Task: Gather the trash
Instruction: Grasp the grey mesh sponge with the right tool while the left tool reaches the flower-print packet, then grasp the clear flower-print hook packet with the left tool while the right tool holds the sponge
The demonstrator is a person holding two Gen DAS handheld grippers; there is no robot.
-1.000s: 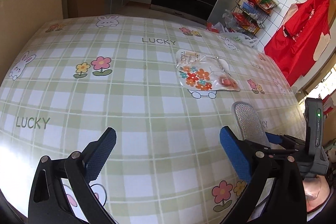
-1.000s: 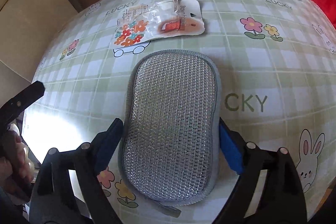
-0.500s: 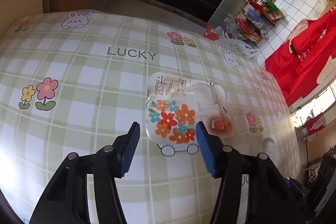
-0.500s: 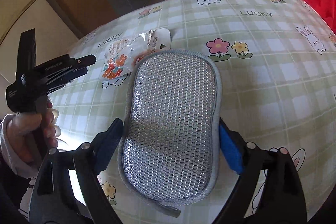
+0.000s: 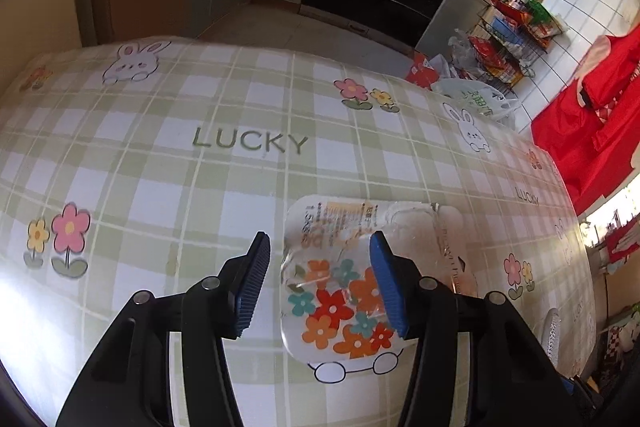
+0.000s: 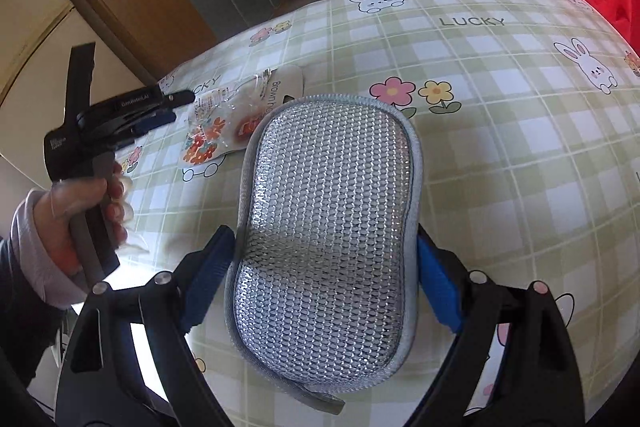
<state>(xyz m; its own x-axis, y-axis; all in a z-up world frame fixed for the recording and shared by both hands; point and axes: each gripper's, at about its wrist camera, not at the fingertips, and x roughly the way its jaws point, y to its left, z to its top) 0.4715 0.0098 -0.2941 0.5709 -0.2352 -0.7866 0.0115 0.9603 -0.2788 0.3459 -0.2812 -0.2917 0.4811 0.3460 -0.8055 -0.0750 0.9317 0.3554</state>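
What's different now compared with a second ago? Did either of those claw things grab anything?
The left gripper has travelled across the table to the clear flowered wrapper, and its jaws have narrowed; the wrapper now shows between them but does not look pinched. The right gripper is clamped on the silver scouring pad exactly as before. The wrapper lies where it lay on the checked tablecloth.

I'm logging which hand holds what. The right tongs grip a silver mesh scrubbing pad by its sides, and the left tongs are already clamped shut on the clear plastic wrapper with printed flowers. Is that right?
Not quite. In the left wrist view the left tongs are open, straddling the clear plastic wrapper with printed flowers, which lies flat on the checked tablecloth. The right tongs do grip the silver mesh scrubbing pad by its sides.
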